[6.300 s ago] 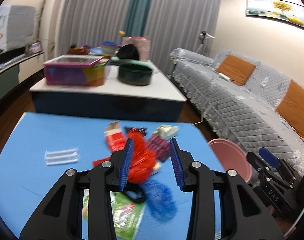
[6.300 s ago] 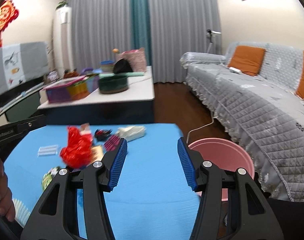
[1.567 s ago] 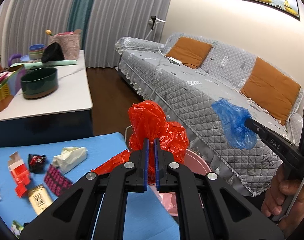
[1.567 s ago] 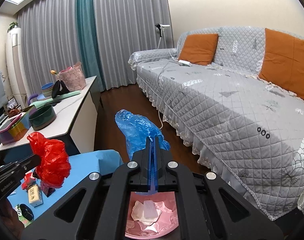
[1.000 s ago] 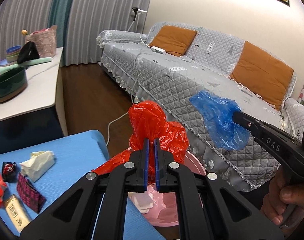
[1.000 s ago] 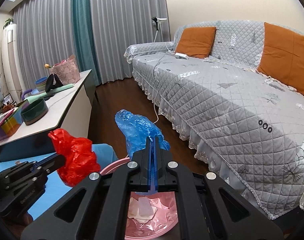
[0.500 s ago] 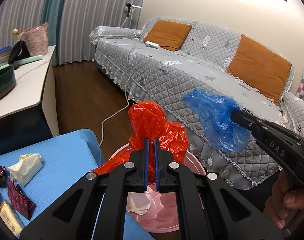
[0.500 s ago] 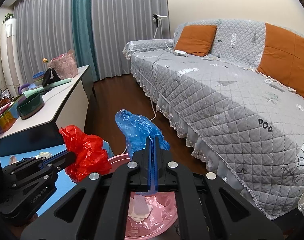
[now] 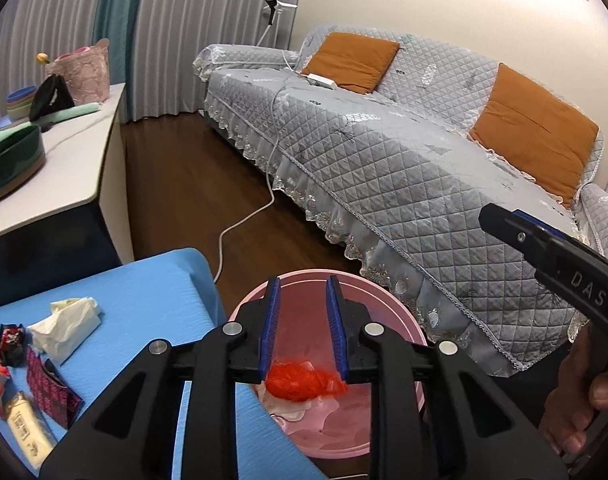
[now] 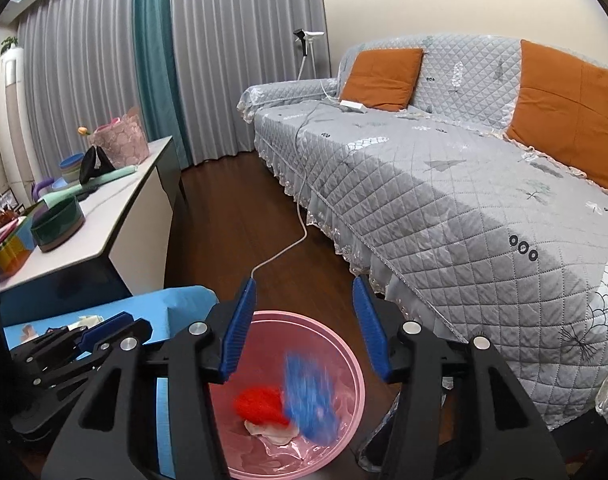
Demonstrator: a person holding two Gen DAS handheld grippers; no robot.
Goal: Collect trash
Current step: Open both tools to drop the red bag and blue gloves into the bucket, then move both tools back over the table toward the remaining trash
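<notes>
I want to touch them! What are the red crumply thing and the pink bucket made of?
Red crumpled bag: probably thin plastic film, glossy, bunched into fine creases. Round pink bucket: seemingly hard moulded plastic with a smooth, slightly translucent rim holding its shape.

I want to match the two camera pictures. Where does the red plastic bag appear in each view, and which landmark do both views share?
Left wrist view: the red plastic bag lies low in the centre, inside the pink bin, seen between the open jaws.
Right wrist view: the red plastic bag lies low, left of centre, in the pink bin, beside a blurred blue bag.
Shared landmark: the white cable on the floor.
</notes>
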